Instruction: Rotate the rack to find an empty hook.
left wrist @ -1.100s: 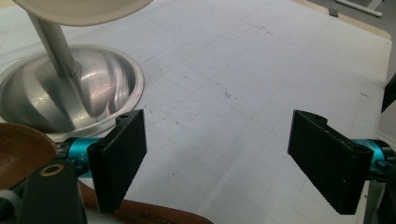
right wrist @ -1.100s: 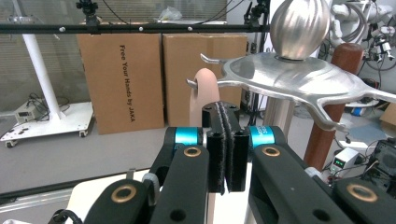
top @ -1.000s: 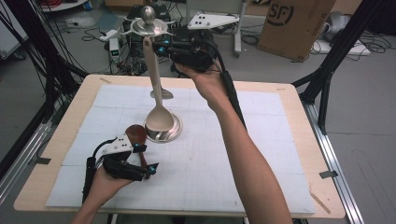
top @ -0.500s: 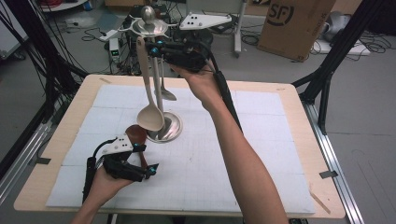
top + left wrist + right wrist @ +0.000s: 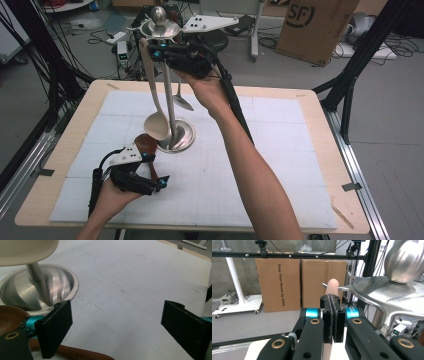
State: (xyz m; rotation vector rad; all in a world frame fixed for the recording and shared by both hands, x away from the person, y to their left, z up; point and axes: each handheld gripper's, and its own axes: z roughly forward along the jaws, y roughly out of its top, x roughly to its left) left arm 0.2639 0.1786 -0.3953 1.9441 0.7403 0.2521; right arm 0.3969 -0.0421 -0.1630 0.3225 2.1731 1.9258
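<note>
We see the right gripper (image 5: 159,54), clenched on the cream spoon (image 5: 156,124), carried up from a second ago to the stand (image 5: 172,131) top hooks mid-tabletop for hanging, while the left gripper (image 5: 161,181) jaws have just been opening, wooden spoon (image 5: 146,146) lying released beside them.

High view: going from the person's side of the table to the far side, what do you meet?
Left gripper → wooden spoon → stand's round base → right gripper gripping the cream ladle → cardboard box.
</note>
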